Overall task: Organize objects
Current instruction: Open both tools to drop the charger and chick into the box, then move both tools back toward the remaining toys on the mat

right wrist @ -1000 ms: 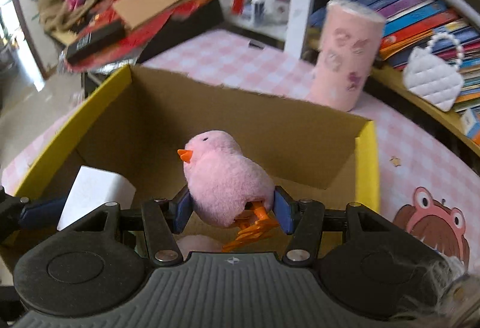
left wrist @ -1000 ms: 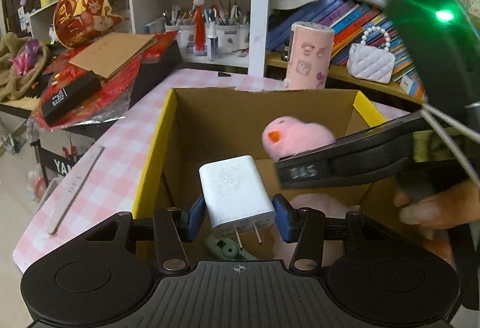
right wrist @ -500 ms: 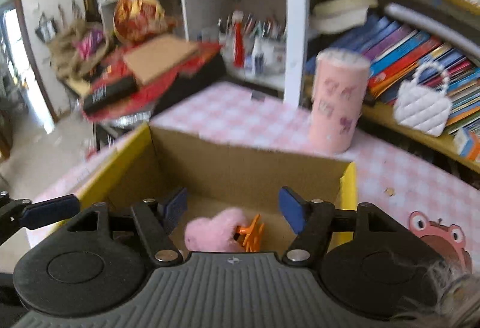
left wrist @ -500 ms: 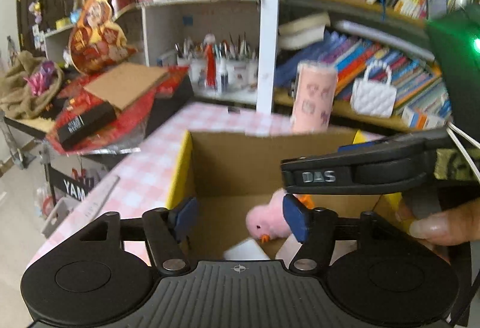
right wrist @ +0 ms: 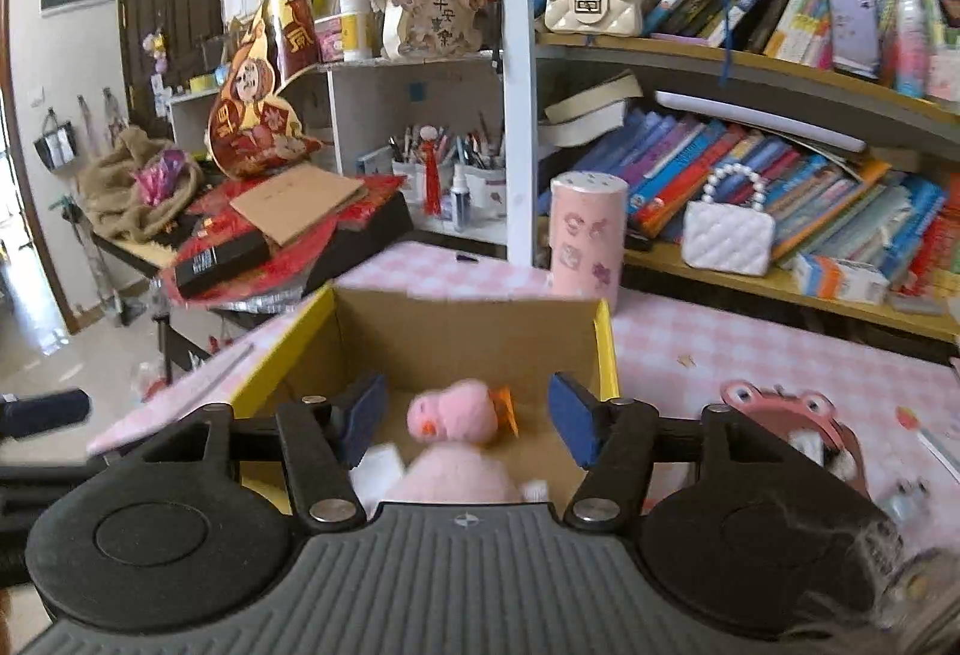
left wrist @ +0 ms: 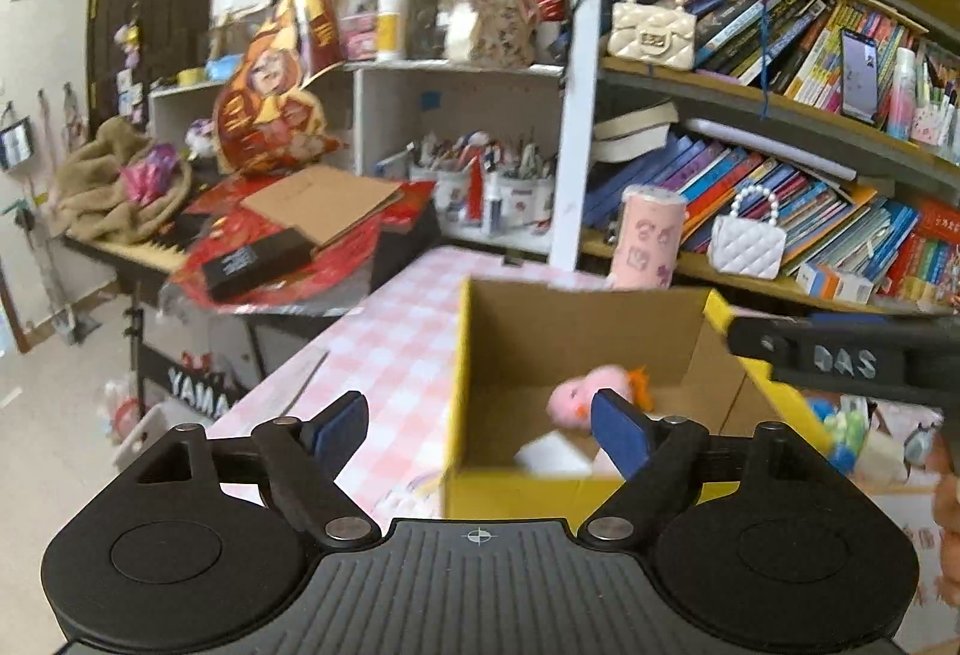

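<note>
Readable writing: "DAS" in raised letters on the right hand-held gripper [left wrist: 840,358] where it crosses the left wrist view; "YAMA", cut off, on the dark keyboard stand [left wrist: 198,391] at lower left; Chinese characters on the rabbit plaque [right wrist: 432,4] atop the white shelf; small white print on the black box [right wrist: 222,256], too fine to read. Left hand-held gripper [left wrist: 480,424]: jaws wide apart, just been opening, nothing between the blue pads [left wrist: 339,418]; hanging over the near left corner of the carton [left wrist: 510,481]. Right hand-held gripper [right wrist: 468,412]: jaws about half apart, just eased inward a little, empty, poised above the carton's open top. Carton on the pink-checked desk [right wrist: 750,349], yellow outside, brown inside. Pink chick [right wrist: 453,412] lying loose on the carton floor, orange beak and feet showing, blurred. White charger [left wrist: 549,454] beside it, partly hidden behind the carton's front wall in the left view, only a sliver in the right. Larger pink fuzzy thing [right wrist: 456,478] at the near end, mostly hidden by the gripper body, kind unclear. Pink cylinder [right wrist: 588,235] upright just behind the carton. Frog figure [right wrist: 786,412] on the desk to the right, half covered. Small items at far right edges smeared, unidentifiable.
</note>
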Action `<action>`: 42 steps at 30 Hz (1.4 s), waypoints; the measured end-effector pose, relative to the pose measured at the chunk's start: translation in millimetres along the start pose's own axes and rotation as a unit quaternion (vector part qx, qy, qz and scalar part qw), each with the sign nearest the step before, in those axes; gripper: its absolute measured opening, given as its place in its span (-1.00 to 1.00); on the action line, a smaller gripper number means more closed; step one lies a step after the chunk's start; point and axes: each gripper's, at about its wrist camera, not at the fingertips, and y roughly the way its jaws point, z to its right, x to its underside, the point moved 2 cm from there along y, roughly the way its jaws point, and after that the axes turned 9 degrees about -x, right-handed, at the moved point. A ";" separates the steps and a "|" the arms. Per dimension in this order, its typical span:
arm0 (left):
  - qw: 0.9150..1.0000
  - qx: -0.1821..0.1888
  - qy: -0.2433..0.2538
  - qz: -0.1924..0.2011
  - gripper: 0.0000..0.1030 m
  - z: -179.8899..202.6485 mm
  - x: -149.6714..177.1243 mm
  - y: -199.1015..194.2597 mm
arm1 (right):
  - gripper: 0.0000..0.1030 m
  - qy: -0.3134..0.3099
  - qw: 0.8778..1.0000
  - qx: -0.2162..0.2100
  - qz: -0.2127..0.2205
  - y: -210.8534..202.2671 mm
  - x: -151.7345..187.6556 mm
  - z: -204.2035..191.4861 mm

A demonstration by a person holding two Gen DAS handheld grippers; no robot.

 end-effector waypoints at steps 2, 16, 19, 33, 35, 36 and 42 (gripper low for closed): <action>1.000 -0.002 -0.007 -0.005 0.70 -7.9 9.3 -8.5 | 0.14 -0.008 1.000 0.012 -0.009 -9.2 18.6 -11.8; 0.999 0.003 0.009 -0.039 0.70 -24.0 64.9 -57.6 | 0.10 0.021 0.995 0.060 -0.073 -64.6 108.9 -51.7; 0.998 0.013 0.023 -0.051 0.70 -18.7 75.4 -62.5 | 0.10 0.028 0.993 0.081 -0.077 -77.2 121.1 -51.0; 0.986 0.115 0.103 -0.064 0.70 50.0 94.5 -77.4 | 0.11 0.100 0.973 0.191 -0.082 -138.7 159.0 -5.0; 0.982 0.131 0.116 -0.067 0.70 64.1 96.0 -77.0 | 0.11 0.111 0.969 0.204 -0.081 -144.4 160.7 3.4; 0.981 0.137 0.121 -0.067 0.71 69.3 97.2 -77.3 | 0.11 0.117 0.967 0.212 -0.082 -147.5 162.6 8.4; 0.972 0.171 0.146 -0.073 0.73 106.1 100.5 -76.1 | 0.14 0.141 0.954 0.249 -0.087 -158.4 168.8 40.6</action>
